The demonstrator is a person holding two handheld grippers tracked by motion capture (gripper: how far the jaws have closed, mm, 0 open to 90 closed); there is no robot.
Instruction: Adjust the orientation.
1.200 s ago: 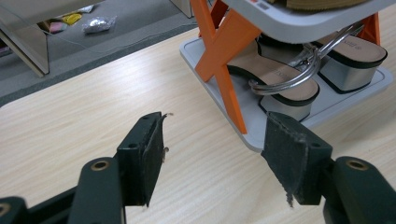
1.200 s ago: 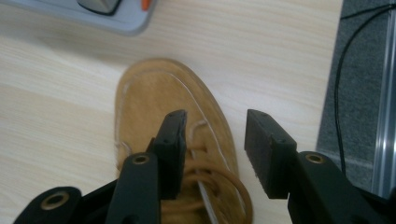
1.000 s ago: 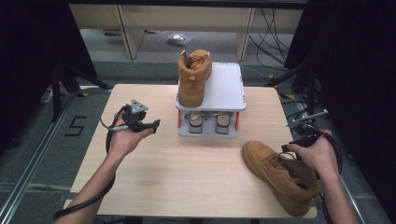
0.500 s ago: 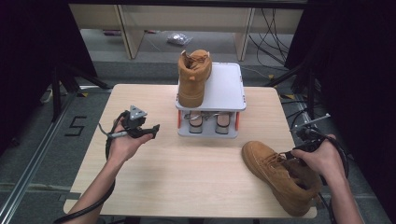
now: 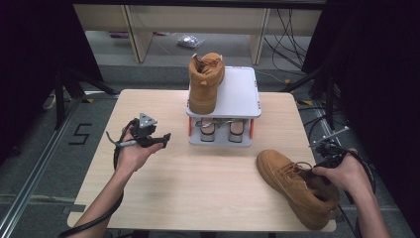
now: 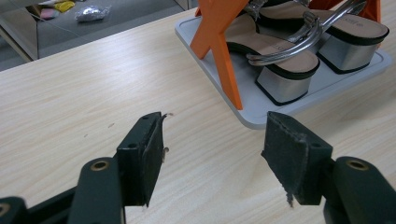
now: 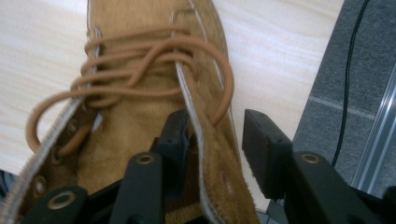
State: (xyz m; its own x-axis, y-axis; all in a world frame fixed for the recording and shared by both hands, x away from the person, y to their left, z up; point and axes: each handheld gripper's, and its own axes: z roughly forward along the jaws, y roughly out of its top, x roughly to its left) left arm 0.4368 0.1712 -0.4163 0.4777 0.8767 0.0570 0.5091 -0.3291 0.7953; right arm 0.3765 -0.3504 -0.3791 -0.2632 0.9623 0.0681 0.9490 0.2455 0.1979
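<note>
When looked down on from the high view, found the tan boot (image 5: 292, 183) resting by the desk's (image 5: 198, 198) right front corner, right gripper (image 5: 319, 172) at its collar, left gripper (image 5: 159, 139) hovering near the left edge. Along the left gripper view, saw jaws spread, empty. Along the right gripper view, caught jaws just closing astride the collar flap (image 7: 210, 158), outer pad not yet touching. Judged suede soft, sole weighty; best pinched at that collar.

A boot (image 5: 295, 186) lies at the lower right of the table (image 5: 198, 193), a rack (image 5: 225, 101) stands at the upper middle with a second boot (image 5: 204, 82) on its top left and sandals (image 5: 220, 130) on the shelf beneath, and a bag (image 5: 189, 40) lies on the floor beyond.
</note>
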